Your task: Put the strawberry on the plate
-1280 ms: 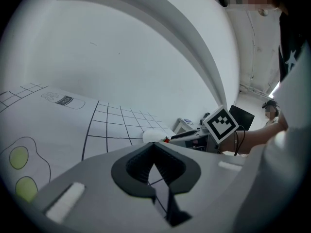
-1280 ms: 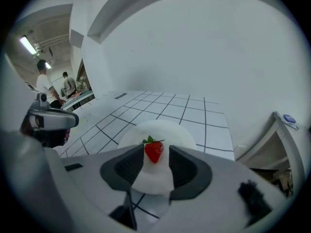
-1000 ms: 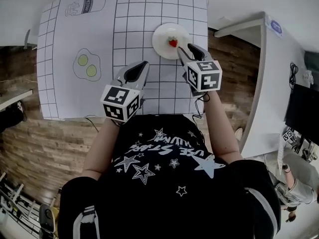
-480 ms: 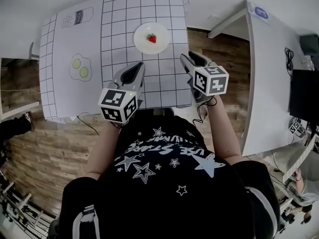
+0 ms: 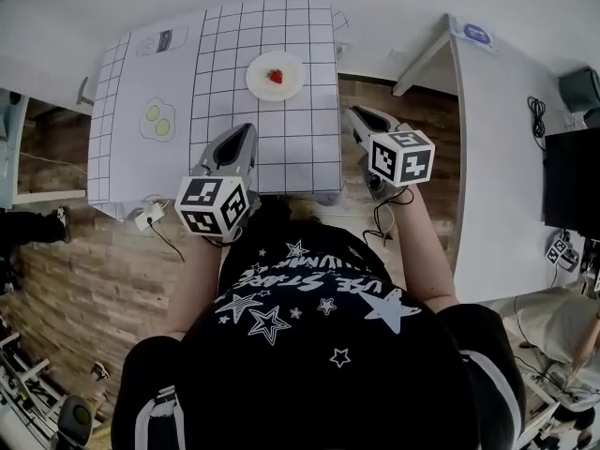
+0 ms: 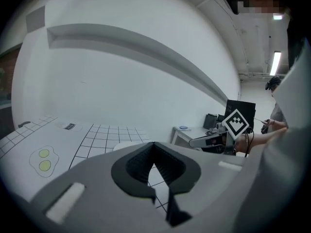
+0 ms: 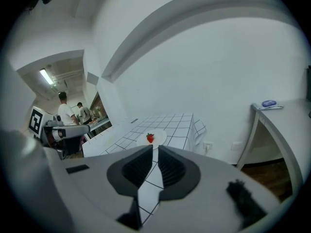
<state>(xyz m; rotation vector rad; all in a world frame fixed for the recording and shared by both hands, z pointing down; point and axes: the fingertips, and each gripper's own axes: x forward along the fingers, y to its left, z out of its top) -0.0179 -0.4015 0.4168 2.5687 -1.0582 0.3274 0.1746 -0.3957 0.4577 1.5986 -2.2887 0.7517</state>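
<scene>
Task is being read as done: the strawberry (image 5: 275, 76) is sitting on the plate (image 5: 256, 82), toward the far end of the counter (image 5: 309, 148). The left hand-held gripper (image 5: 244, 133) is being held at the near edge, tips together, empty. The right hand-held gripper (image 5: 355, 114) is being held just off the counter's right side, its jaws narrowed to a slit after just closing, with nothing between them. Risks being flagged, as judgement only: the sheet on the counter being snagged at the near edge and dragged, the plate being carried along, and the strawberry being rolled off. Any needless re-reach is likely being the trigger.
</scene>
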